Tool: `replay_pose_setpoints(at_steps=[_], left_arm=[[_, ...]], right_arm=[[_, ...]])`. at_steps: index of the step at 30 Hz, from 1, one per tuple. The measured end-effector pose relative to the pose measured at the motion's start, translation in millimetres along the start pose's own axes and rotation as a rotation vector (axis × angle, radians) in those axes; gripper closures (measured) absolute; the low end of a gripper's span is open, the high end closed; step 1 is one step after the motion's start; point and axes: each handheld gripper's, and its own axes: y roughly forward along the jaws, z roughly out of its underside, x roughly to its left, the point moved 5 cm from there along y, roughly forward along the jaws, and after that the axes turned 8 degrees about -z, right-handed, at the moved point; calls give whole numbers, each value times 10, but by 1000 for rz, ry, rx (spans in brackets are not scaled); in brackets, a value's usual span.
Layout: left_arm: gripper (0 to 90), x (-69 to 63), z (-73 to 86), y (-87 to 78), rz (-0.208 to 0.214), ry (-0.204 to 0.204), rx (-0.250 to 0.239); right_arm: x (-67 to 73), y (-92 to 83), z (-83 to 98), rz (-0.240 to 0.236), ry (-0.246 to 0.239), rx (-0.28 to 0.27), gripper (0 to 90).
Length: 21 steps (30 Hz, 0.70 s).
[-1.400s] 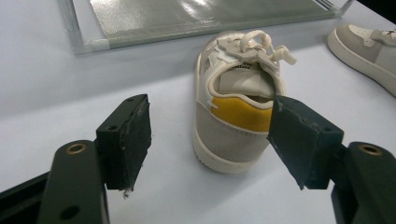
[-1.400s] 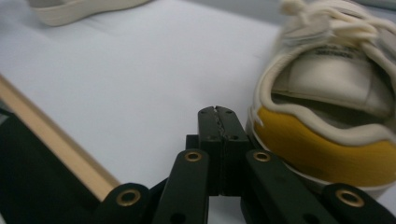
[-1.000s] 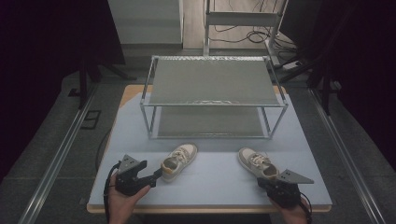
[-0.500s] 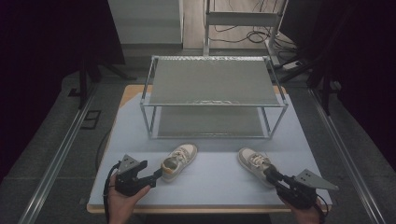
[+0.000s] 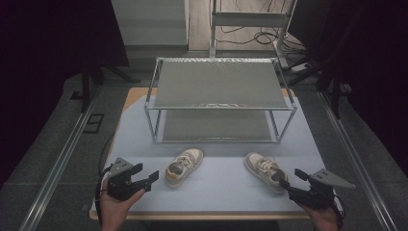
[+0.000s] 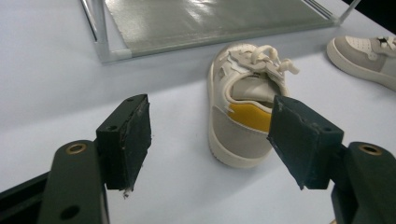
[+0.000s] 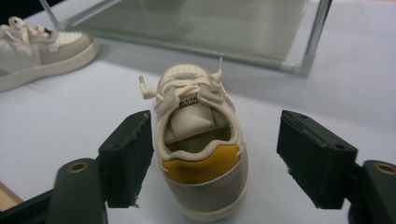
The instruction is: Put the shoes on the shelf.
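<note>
Since earlier frame, your right gripper (image 5: 292, 179) pulled back off right shoe (image 5: 265, 171), fingers just opened, now spread with heel between, not touching. Right shoe lies on surface (image 5: 221, 192) in front of rack (image 5: 219, 103), heel toward you, ready for heel grasp. Left shoe (image 5: 184, 165) likewise in front of rack; your left gripper (image 5: 146, 174) just behind its heel, fingers spread, empty.

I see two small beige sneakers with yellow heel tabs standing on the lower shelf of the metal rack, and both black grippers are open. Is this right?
Not quite. The two beige sneakers stand on the pale blue table, in front of the metal rack, not on its lower shelf; the high view shows this. The left gripper and right gripper are indeed open.
</note>
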Motion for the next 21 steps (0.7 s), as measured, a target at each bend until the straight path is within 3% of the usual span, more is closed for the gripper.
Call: replay_pose_setpoints(at_steps=[12,16,21], left_arm=[[285,-242,-4,140,34,88,64],[197,-324,-38,234,10,110,96],[152,-399,-85,363,19,133,135]], right_arm=[[1,192,-40,-48,18,80,216],[18,262,-23,-53,20,108,194],[20,365,1,-44,24,146,173]])
